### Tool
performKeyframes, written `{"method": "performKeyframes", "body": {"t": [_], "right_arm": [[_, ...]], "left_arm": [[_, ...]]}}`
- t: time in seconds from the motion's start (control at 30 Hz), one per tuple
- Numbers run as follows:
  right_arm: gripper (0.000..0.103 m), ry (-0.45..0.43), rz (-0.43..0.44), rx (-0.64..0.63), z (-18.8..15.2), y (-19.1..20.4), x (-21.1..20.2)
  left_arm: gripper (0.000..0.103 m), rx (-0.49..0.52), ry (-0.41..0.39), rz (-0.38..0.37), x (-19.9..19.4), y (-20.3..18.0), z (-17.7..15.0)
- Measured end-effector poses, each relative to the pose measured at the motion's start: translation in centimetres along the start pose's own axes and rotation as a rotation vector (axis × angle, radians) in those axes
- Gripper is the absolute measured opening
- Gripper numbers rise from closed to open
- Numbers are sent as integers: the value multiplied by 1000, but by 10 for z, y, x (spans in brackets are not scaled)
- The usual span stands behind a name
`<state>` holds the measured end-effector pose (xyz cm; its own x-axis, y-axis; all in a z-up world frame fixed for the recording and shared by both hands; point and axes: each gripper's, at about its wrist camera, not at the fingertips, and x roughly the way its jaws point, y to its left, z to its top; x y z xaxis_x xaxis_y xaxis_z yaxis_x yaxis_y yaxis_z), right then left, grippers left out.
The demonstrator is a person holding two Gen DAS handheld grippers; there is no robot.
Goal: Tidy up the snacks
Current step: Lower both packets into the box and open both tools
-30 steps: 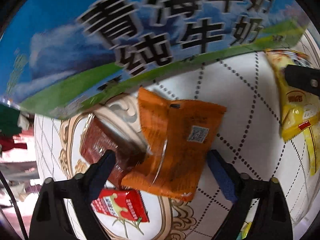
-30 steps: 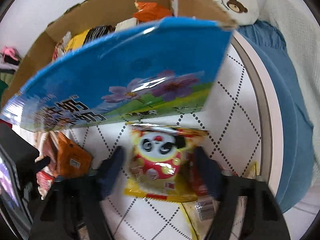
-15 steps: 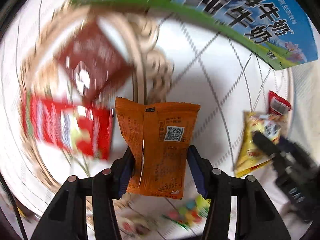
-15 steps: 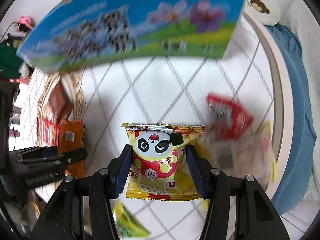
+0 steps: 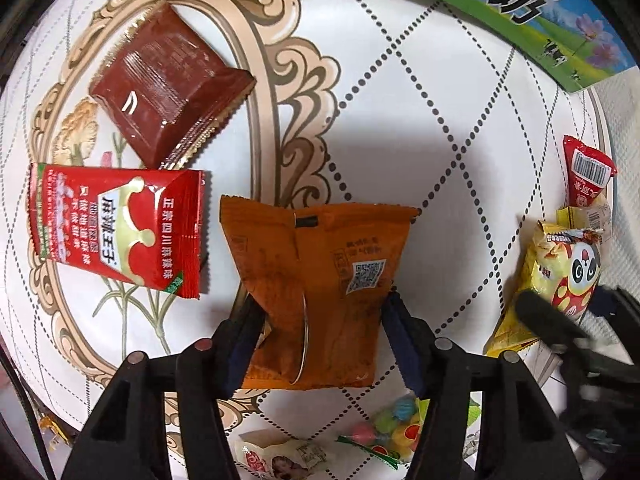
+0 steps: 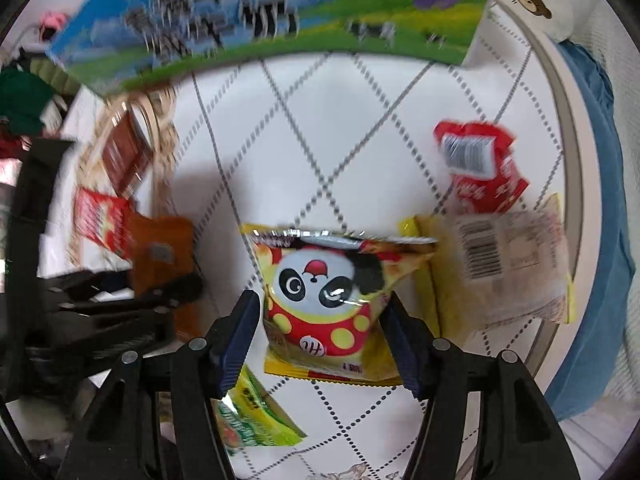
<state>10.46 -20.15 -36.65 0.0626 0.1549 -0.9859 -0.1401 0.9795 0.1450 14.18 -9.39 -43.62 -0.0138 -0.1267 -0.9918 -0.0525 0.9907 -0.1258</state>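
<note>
Left gripper (image 5: 324,328) is clamped on the orange packet (image 5: 320,300), blue pads pressed into both of its sides, the packet hanging upright above the counter (image 5: 400,120) with its QR-code back toward the camera. Right gripper (image 6: 320,328) is closed just as firmly on the panda bag (image 6: 324,300), yellow with a red spotted belly, gripped at its lower half and lifted off the cloth. Below the left gripper, on the counter's patterned white cover, a brown packet (image 5: 168,84) lies tilted inside the ornate oval print, and a red packet (image 5: 116,228) lies flat just under it, the two nearly touching. Nearer the camera sit a bag of coloured candies (image 5: 388,432) and a pale wrapped snack (image 5: 280,460), partly hidden by the gripper arms. Along the top runs the milk box (image 5: 540,12), blue and green with black characters and flowers. In the right wrist view, which is motion-blurred, a red pouch (image 6: 480,168) with a barcode lies to the right, and just beside it a clear pack (image 6: 508,264) rests on top of something yellow. A green packet (image 6: 252,420) peeks out beneath the right gripper's left finger. The left gripper shows at the far left of that view, orange packet in its grip.
</note>
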Motion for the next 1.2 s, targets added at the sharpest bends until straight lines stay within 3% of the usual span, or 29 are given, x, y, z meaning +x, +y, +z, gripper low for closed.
{"method": "performKeyframes", "body": {"t": [0.13, 0.23, 0.43, 0.6, 0.73, 0.83, 0.9, 1.1, 1.2], "right_arm": [[56, -40, -21, 7, -6, 5, 7], [53, -75, 22, 18, -11, 1, -9], [53, -181, 131, 27, 6, 1, -71], [53, -300, 181, 9, 50, -9, -144], [53, -368, 131, -39, 93, -19, -184], [53, -360, 94, -60, 138, -24, -192], [53, -347, 55, -81, 160, -23, -190], [53, -233, -24, -121, 216, -30, -151], [53, -166, -3, -118, 227, -33, -129]], "left_arm": [[48, 13, -23, -7, -19, -3, -3], [48, 10, -57, -38, -44, -13, 3], [48, 7, -163, -181, -125, -19, 8], [48, 47, -249, -275, -200, -40, 50], [48, 88, -295, -245, -237, -38, 111], [48, 103, -297, -190, -235, -31, 156], [48, 92, -250, -179, -221, -29, 185], [48, 40, -106, -188, -172, -23, 216], [48, 25, -32, -216, -149, -27, 223]]}}
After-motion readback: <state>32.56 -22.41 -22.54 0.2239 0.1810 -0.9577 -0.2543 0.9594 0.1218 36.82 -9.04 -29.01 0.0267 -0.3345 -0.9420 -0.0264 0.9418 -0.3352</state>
